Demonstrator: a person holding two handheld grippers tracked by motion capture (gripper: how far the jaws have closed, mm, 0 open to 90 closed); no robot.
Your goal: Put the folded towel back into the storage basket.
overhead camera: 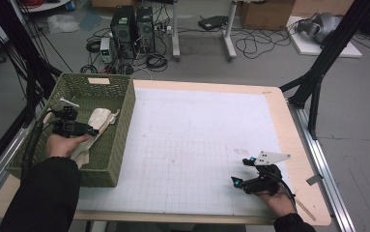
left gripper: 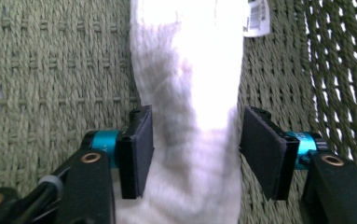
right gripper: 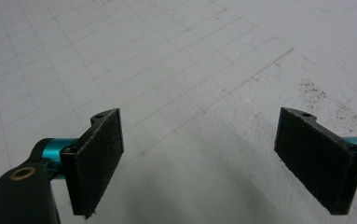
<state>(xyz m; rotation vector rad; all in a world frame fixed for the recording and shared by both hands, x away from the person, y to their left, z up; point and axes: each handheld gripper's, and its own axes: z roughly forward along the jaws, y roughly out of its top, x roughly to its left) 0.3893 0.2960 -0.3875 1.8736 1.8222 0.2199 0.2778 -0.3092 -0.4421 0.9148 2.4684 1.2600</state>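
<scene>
A green woven basket (overhead camera: 124,121) stands on the left side of the table. In it lies a white sock-like cloth (overhead camera: 100,121). My left gripper (overhead camera: 92,130) is low inside the basket, over that cloth. In the left gripper view the cloth (left gripper: 190,84) runs up between the two pads of the left gripper (left gripper: 195,149), which stand open on either side of it, close to its edges. A paper label (left gripper: 256,16) hangs at the cloth's far end. My right gripper (overhead camera: 239,171) rests near the table's front right, open, over the white gridded mat (right gripper: 176,70) with nothing between the pads of the right gripper (right gripper: 199,158).
The white gridded mat (overhead camera: 197,140) covers most of the wooden table (overhead camera: 298,145). The basket floor (left gripper: 50,70) and wall surround the left gripper closely. Beyond the table are computer towers (overhead camera: 133,26), cables on the floor and black frame legs (overhead camera: 318,77).
</scene>
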